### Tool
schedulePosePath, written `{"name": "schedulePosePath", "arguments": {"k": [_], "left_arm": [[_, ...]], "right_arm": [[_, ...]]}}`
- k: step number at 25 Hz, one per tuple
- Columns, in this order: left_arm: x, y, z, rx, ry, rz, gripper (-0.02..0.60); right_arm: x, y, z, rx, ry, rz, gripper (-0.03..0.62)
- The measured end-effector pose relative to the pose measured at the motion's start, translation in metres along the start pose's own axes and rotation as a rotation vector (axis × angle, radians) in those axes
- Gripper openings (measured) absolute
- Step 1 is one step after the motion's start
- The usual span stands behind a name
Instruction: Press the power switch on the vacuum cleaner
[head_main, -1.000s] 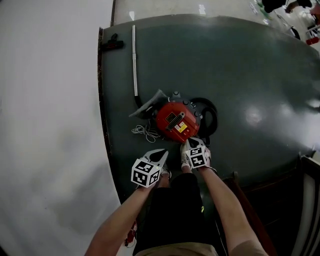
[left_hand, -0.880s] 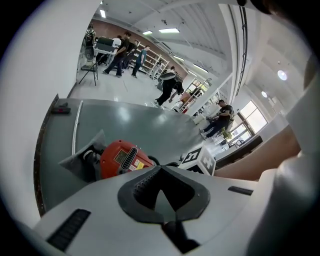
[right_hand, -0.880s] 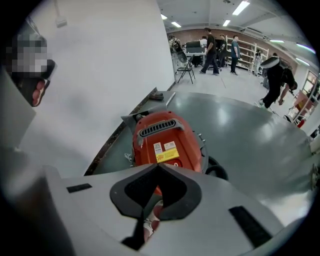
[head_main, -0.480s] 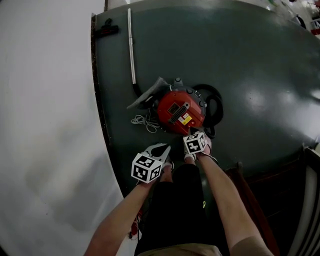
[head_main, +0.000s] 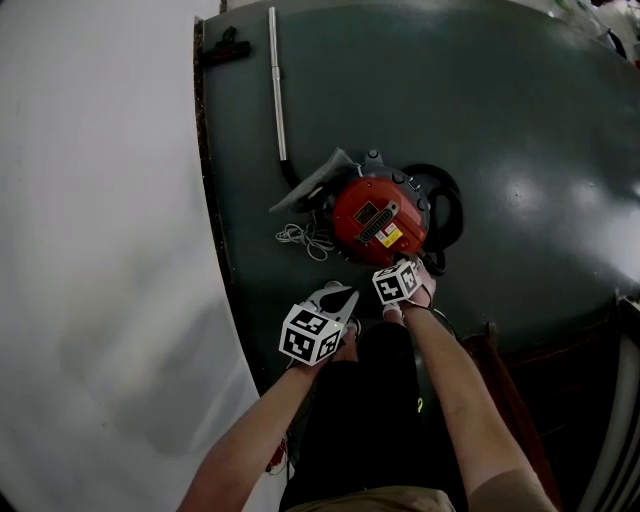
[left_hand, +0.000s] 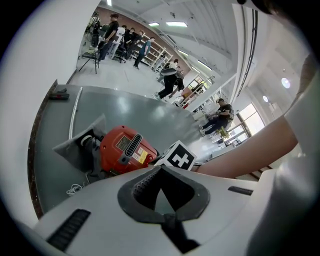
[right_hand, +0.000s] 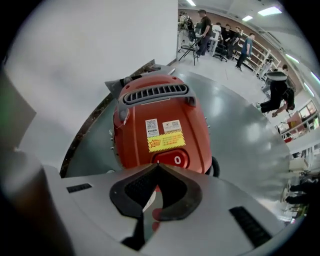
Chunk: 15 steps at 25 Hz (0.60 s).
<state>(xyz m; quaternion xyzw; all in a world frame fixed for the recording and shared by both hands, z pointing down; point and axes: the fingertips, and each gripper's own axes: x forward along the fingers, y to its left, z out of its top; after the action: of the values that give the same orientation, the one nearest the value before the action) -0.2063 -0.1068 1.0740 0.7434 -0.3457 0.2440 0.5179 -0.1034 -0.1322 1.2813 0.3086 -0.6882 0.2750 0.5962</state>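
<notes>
The red vacuum cleaner (head_main: 380, 218) lies on the dark green floor mat (head_main: 530, 130). In the right gripper view its red power switch (right_hand: 172, 159), marked "0", sits just below a yellow label. My right gripper (right_hand: 159, 165) is shut, its tips at the switch's near edge; whether they touch it I cannot tell. From above, the right gripper (head_main: 402, 270) overlaps the vacuum's near rim. My left gripper (head_main: 340, 297) is shut and holds nothing, back and to the left of the vacuum (left_hand: 122, 150).
A metal tube (head_main: 278, 85) leads to a black floor nozzle (head_main: 228, 45) at the far left. A black hose (head_main: 447, 215) loops on the vacuum's right, and a white cord (head_main: 305, 240) lies on its left. White floor (head_main: 100, 250) borders the mat. People stand far off.
My right gripper has tipped forward and closed in on the vacuum's near rim. The left gripper has stayed about where it was. The head camera has shifted a little.
</notes>
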Motion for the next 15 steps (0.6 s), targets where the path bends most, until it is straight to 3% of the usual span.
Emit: {"name": "schedulePosePath", "arguments": {"k": [5,7,11,15], "left_arm": [[-0.018,-0.011,0.0,0.041,0.011,0.01,0.002],[-0.028,-0.025,0.006,0.052,-0.008,0.002,0.002],[-0.052,-0.041,0.02,0.09,-0.026,0.021,0.002],[-0.069,-0.057,0.027,0.102,-0.029,0.066,0.002]], "right_arm": [[0.006,0.004,-0.002,-0.02,0.025,0.031,0.011],[-0.007,-0.011,-0.002,-0.04,0.018,0.003,0.011],[-0.061,-0.021,0.011,0.072,-0.119,0.05,0.011],[-0.131,-0.024,0.009,0.1,-0.25,0.087,0.011]]}}
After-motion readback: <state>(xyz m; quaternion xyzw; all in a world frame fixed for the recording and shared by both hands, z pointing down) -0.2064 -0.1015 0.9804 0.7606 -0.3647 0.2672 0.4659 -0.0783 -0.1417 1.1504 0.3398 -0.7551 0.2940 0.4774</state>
